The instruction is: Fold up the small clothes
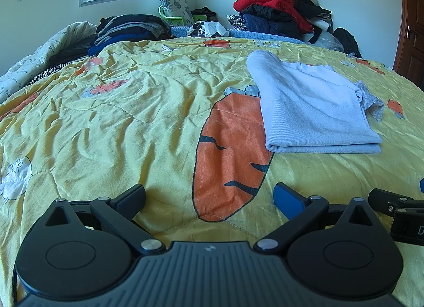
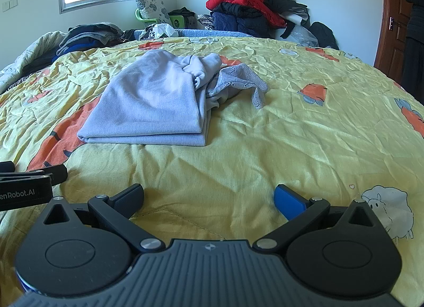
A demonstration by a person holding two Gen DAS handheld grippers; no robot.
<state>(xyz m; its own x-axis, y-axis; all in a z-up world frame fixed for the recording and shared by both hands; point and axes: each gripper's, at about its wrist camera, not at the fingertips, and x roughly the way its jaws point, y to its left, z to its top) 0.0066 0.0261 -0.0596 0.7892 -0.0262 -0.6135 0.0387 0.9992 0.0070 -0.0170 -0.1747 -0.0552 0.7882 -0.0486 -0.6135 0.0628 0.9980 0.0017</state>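
A pale lilac garment (image 1: 312, 110) lies folded in layers on the yellow carrot-print bedspread (image 1: 132, 121), with a grey lace edge (image 1: 371, 102) sticking out at its right side. In the right wrist view the same garment (image 2: 148, 105) sits ahead and to the left, its lace part (image 2: 243, 81) crumpled beside it. My left gripper (image 1: 209, 198) is open over the quilt, well short of the garment, holding nothing. My right gripper (image 2: 209, 198) is open too, empty, near the bed's front. Each gripper shows at the edge of the other's view.
Stacks of dark folded clothes (image 1: 127, 31) lie at the bed's far left. A heap of red, black and navy jackets (image 1: 278, 12) is piled in the far corner. A brown door (image 1: 410, 20) stands at the right, where a dark-clothed person (image 2: 416, 28) is partly visible.
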